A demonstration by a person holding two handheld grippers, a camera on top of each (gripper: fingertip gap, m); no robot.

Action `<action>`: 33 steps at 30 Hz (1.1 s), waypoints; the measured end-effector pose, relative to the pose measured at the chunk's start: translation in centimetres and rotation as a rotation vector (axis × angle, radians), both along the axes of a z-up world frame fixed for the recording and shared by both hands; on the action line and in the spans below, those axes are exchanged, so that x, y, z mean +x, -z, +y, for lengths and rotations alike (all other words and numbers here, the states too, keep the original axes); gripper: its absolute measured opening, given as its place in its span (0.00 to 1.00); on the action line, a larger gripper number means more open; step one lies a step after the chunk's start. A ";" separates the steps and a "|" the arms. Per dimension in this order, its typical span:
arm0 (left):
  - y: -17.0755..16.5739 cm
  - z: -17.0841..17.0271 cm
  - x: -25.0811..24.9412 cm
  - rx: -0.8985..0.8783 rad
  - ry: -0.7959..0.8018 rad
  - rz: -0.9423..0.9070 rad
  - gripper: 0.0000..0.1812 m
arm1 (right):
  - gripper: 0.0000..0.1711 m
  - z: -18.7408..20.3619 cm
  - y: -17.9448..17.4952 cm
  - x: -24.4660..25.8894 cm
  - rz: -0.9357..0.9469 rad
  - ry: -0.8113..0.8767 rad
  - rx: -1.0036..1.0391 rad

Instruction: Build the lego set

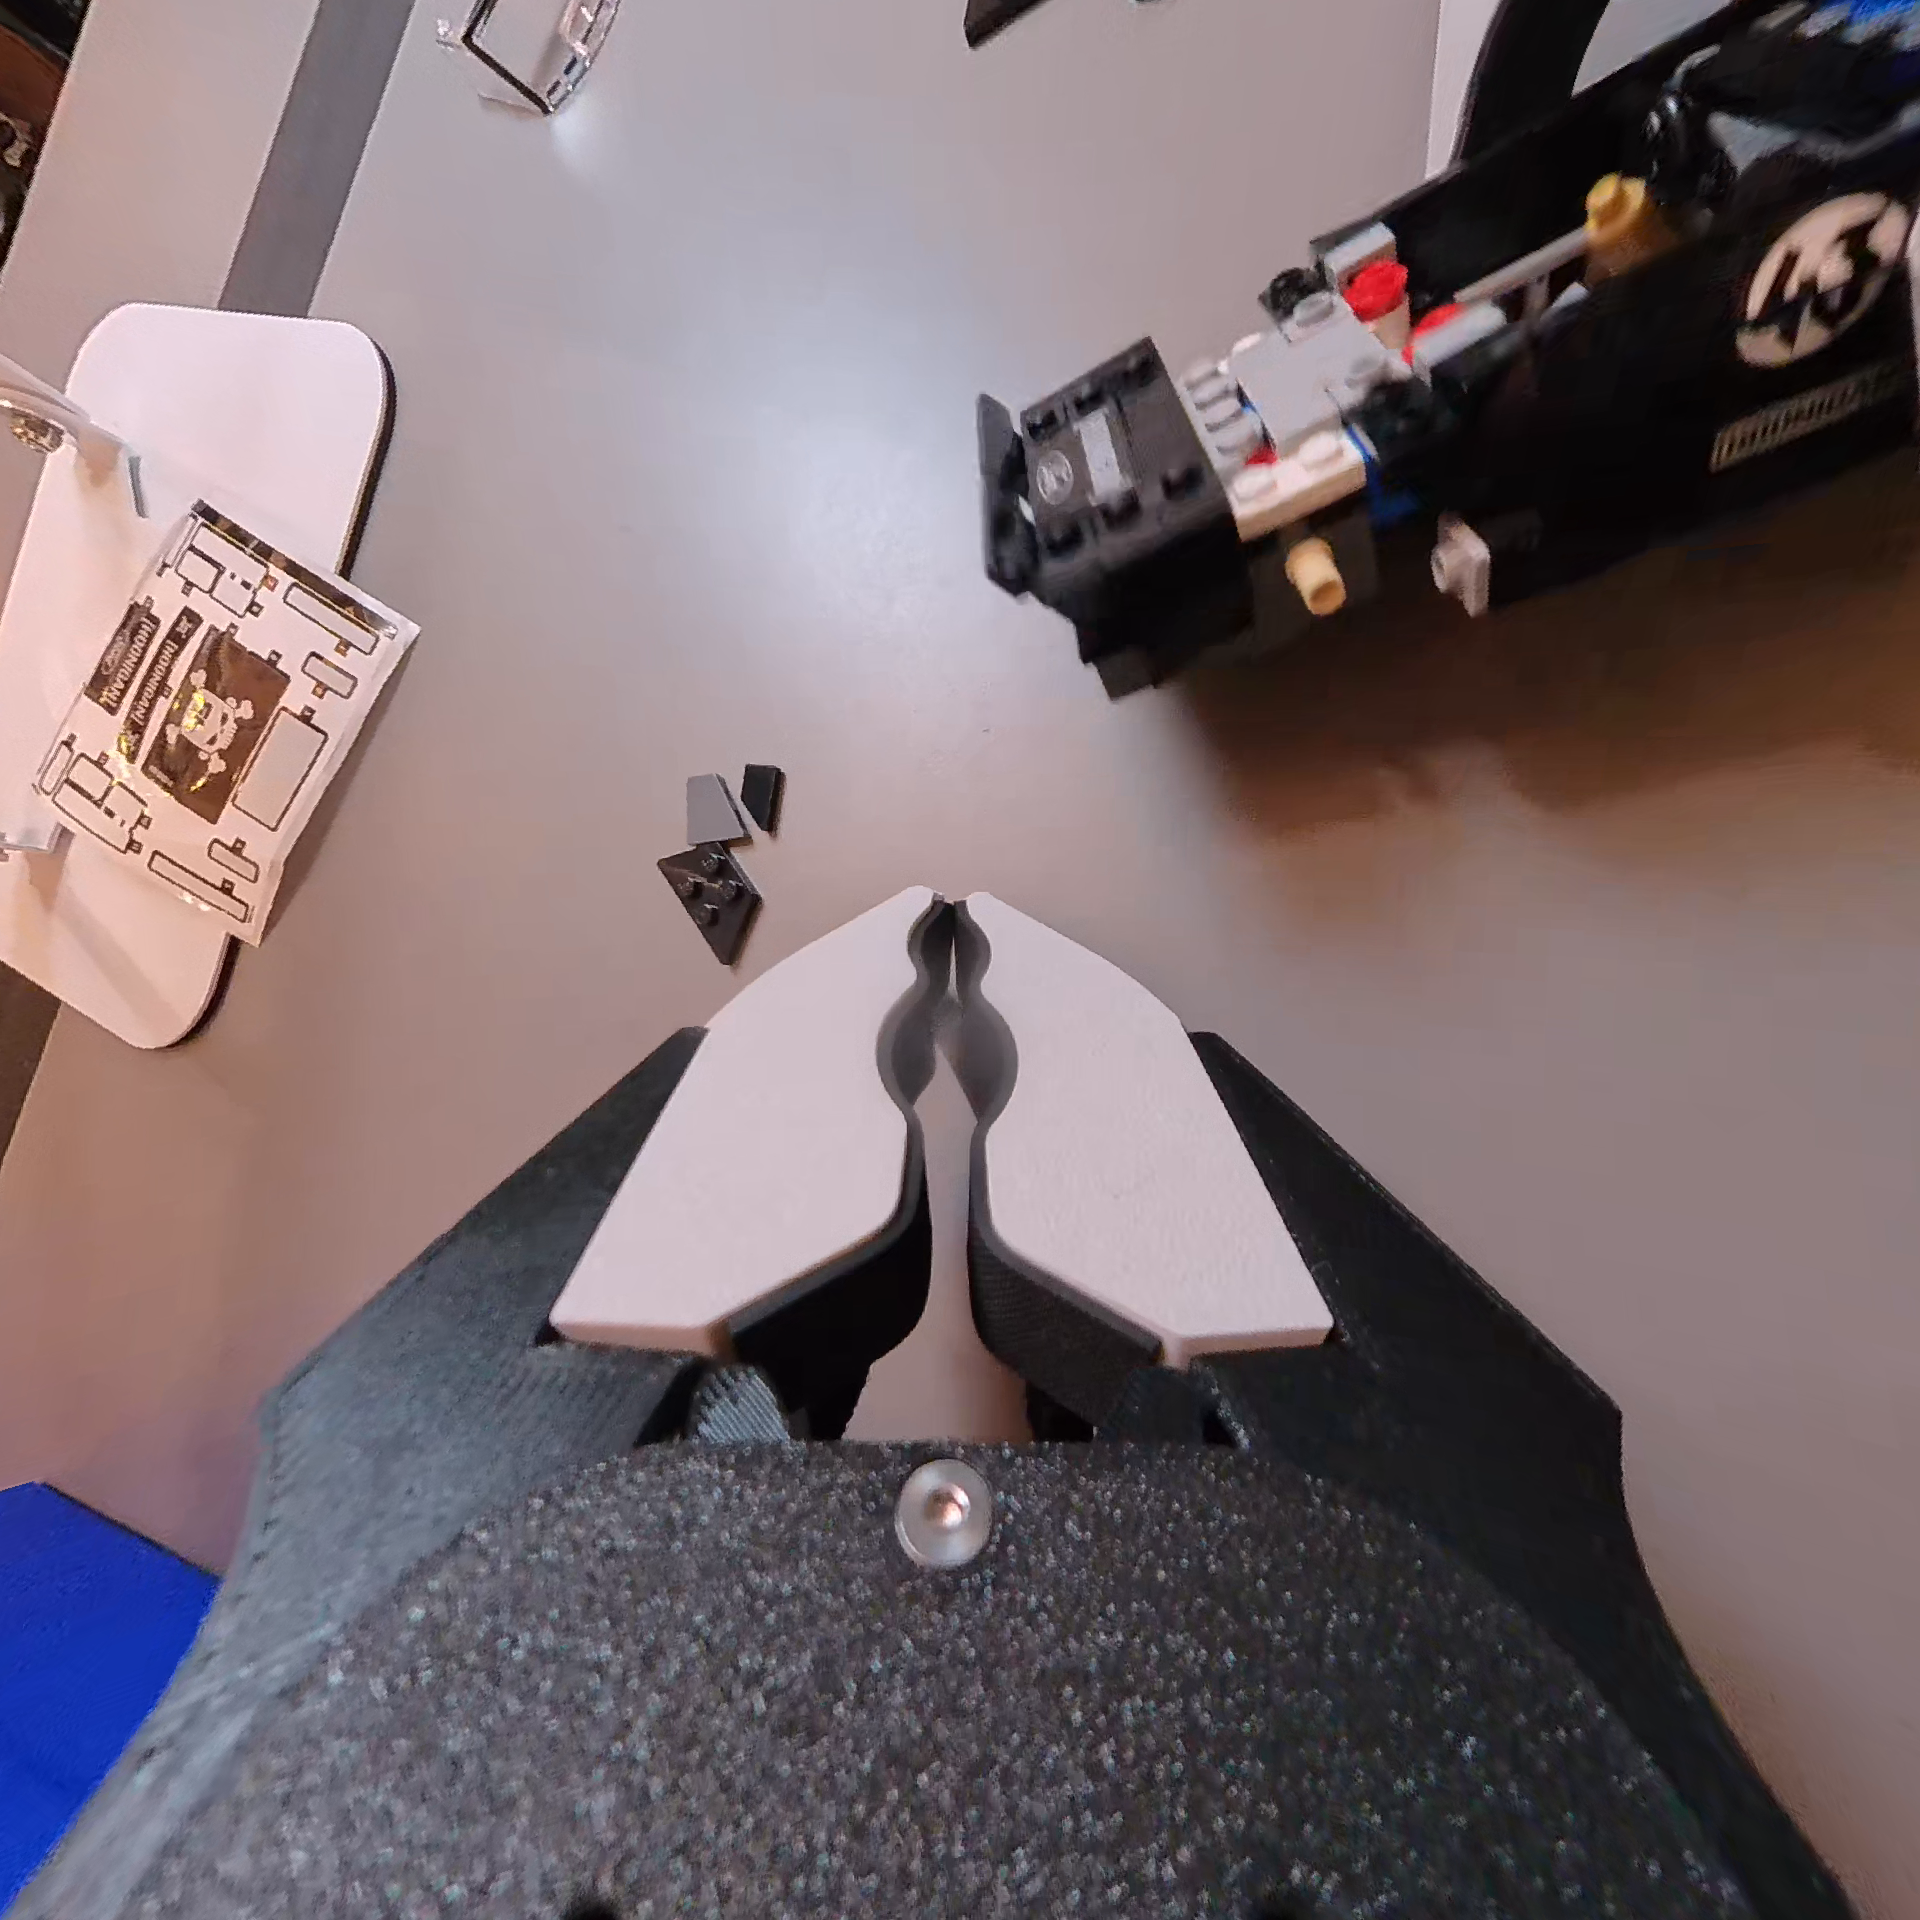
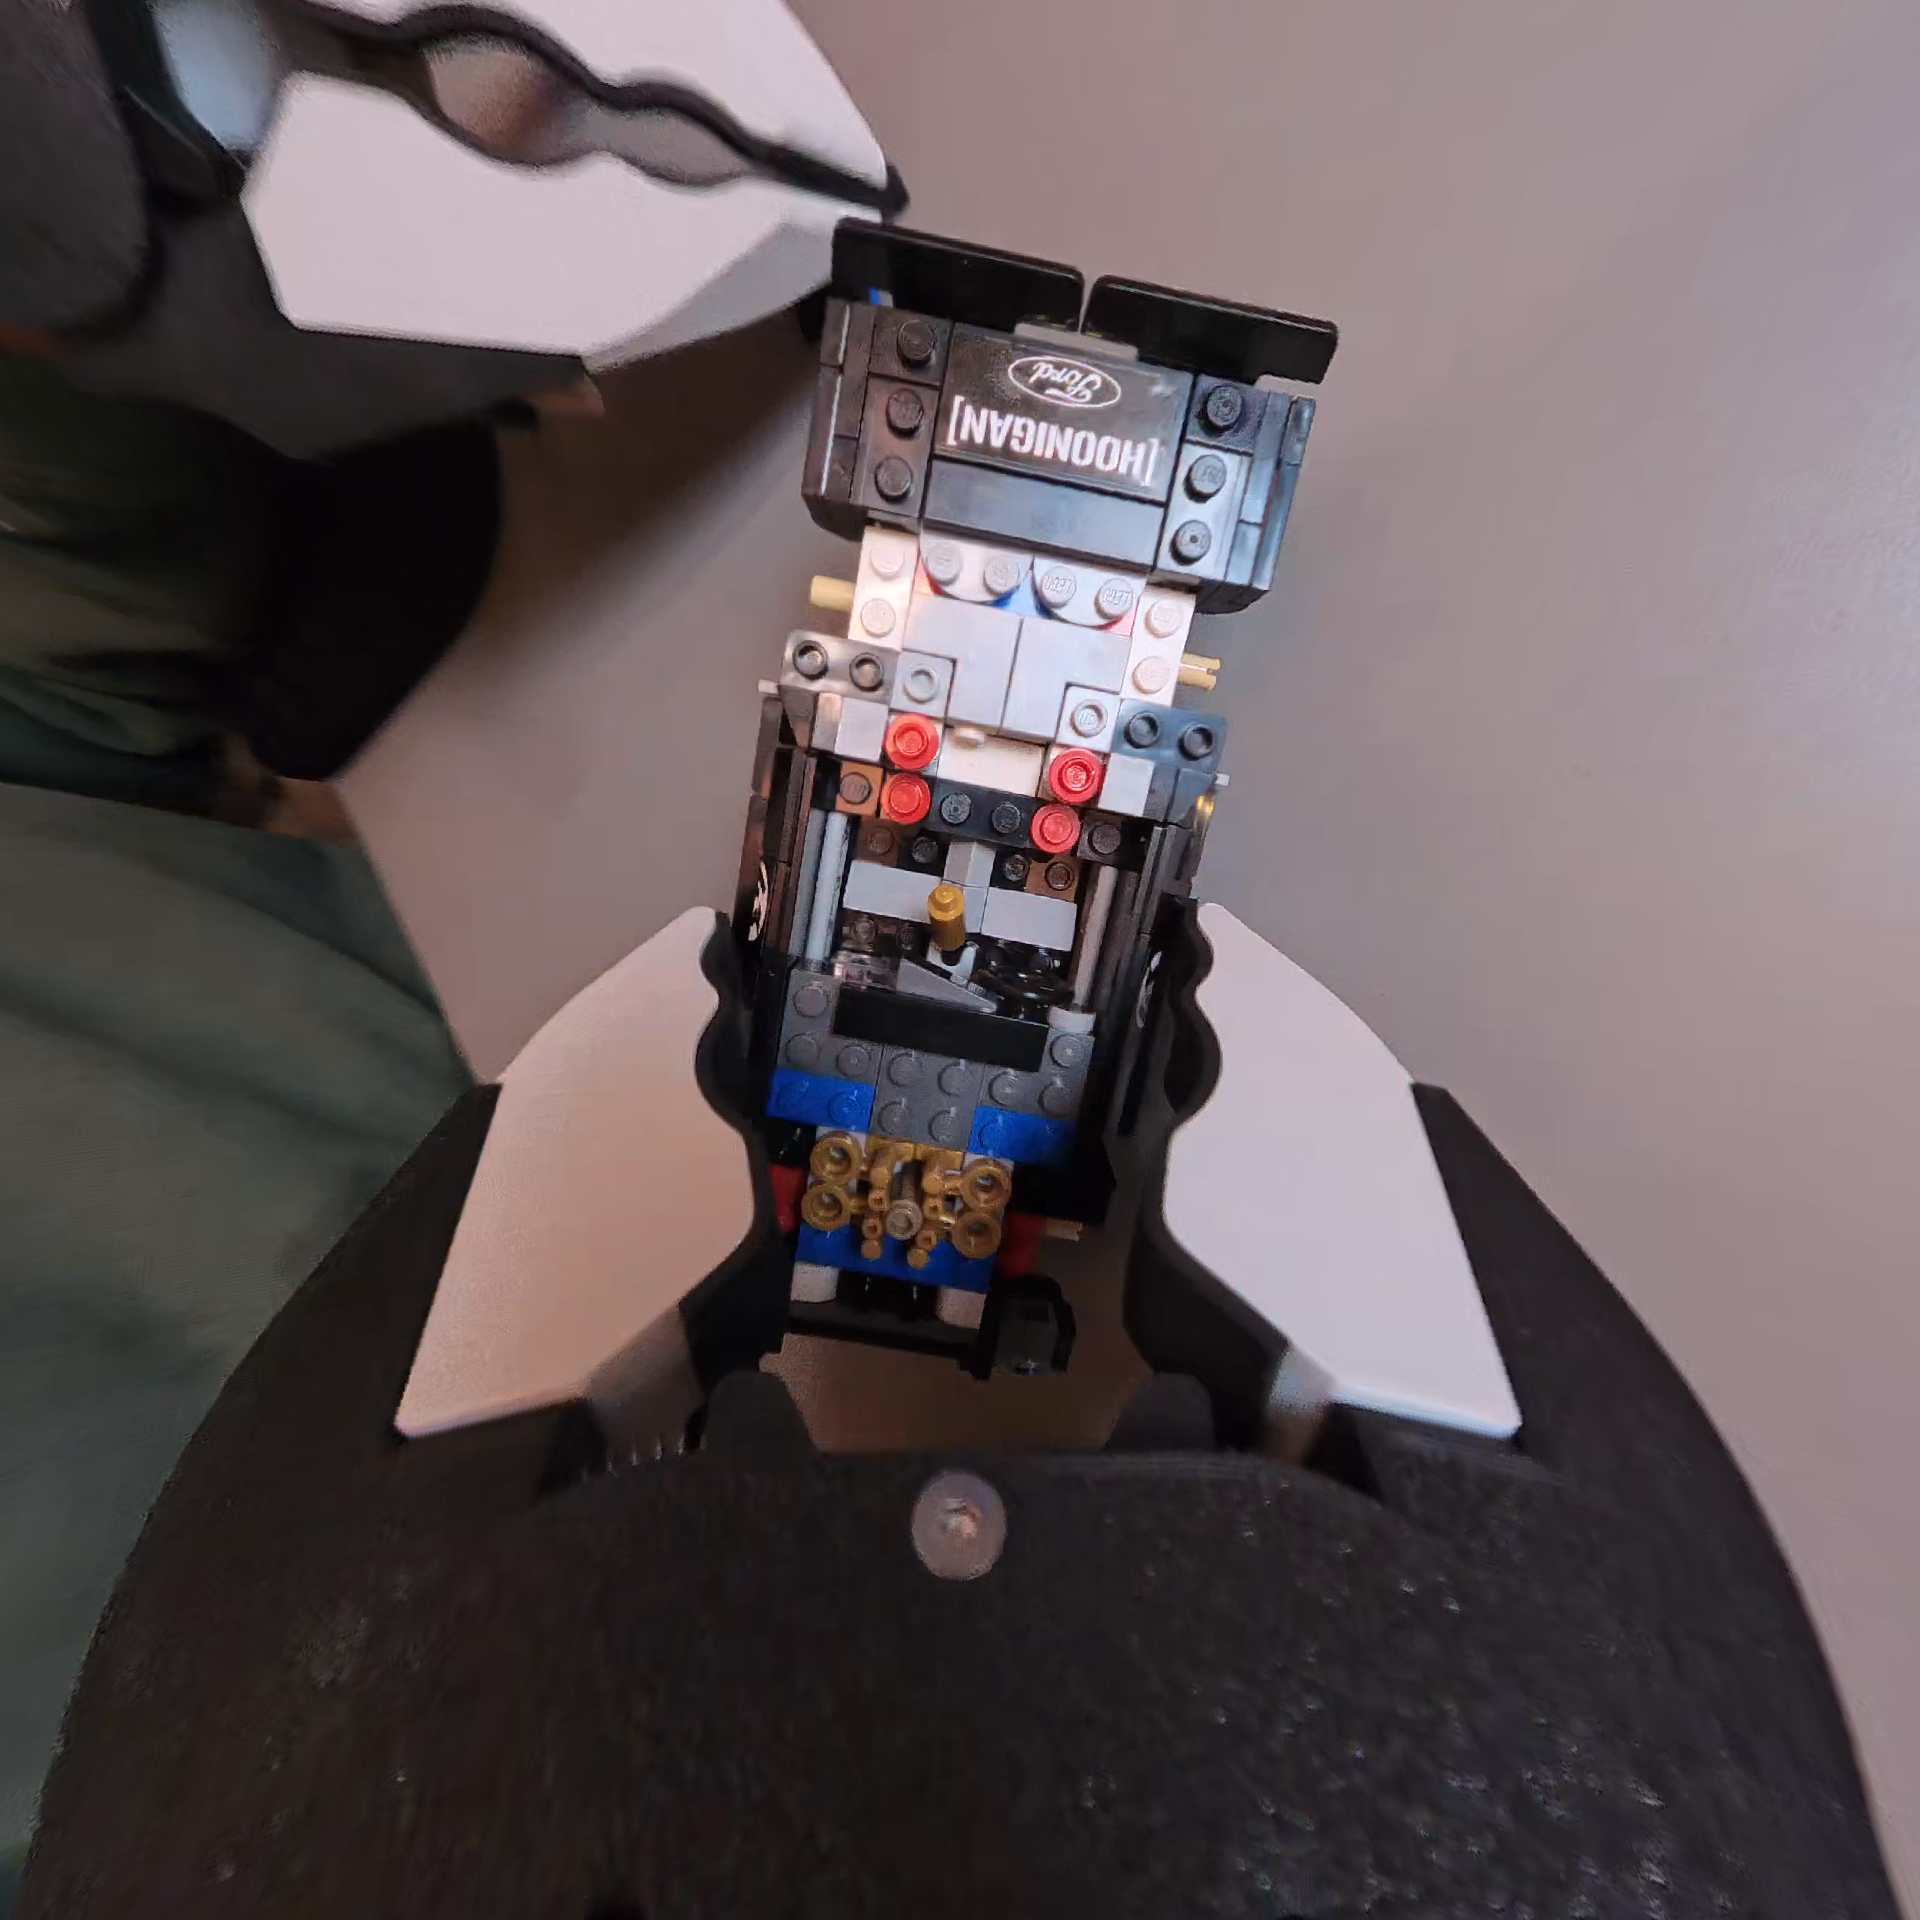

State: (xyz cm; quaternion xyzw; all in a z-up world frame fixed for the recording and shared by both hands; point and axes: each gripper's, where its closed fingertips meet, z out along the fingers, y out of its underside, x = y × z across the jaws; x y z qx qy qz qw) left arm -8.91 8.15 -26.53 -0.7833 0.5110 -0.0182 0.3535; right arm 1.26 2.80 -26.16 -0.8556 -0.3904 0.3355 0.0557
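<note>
Assembly is judged to be well advanced but unfinished. A black lego car [image 2: 997, 790] is pinched across its sides by the right gripper [image 2: 951, 997] and held above the grey table [image 1: 1039, 260]. Its chassis, side panels and a gold engine cluster [image 2: 904, 1195] are already built, yet the interior is left roofless, with bare studs and red round pieces exposed. No wheels can be made out, though the underside is hidden.

The left gripper [image 1: 951, 904] is pressed together on nothing, just beside three loose pieces: a black wedge plate [image 1: 712, 899], a grey slope [image 1: 712, 810] and a small black tile [image 1: 762, 792]. These are presumably still to be fitted.

Printed brand decals are borne on the car's end and flank. A sticker sheet [image 1: 197, 707], partly used by the look of it, lies on a white board [image 1: 208, 416] at the left.
</note>
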 end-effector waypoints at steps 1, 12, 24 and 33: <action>0.0 -0.1 0.0 0.001 0.001 0.007 0.00 | 0.47 0.1 -0.4 0.0 0.047 0.021 -0.039; 0.8 -1.0 0.5 -0.055 -0.018 0.040 0.00 | 0.47 -0.5 -5.3 -3.5 0.385 0.120 -0.066; 0.5 -1.1 1.2 -0.077 -0.047 -0.003 0.00 | 0.47 -0.6 -6.0 -4.3 0.420 0.114 0.009; 0.3 -1.1 1.4 -0.057 -0.038 0.007 0.00 | 0.47 -1.3 -6.7 -5.0 0.448 0.091 0.009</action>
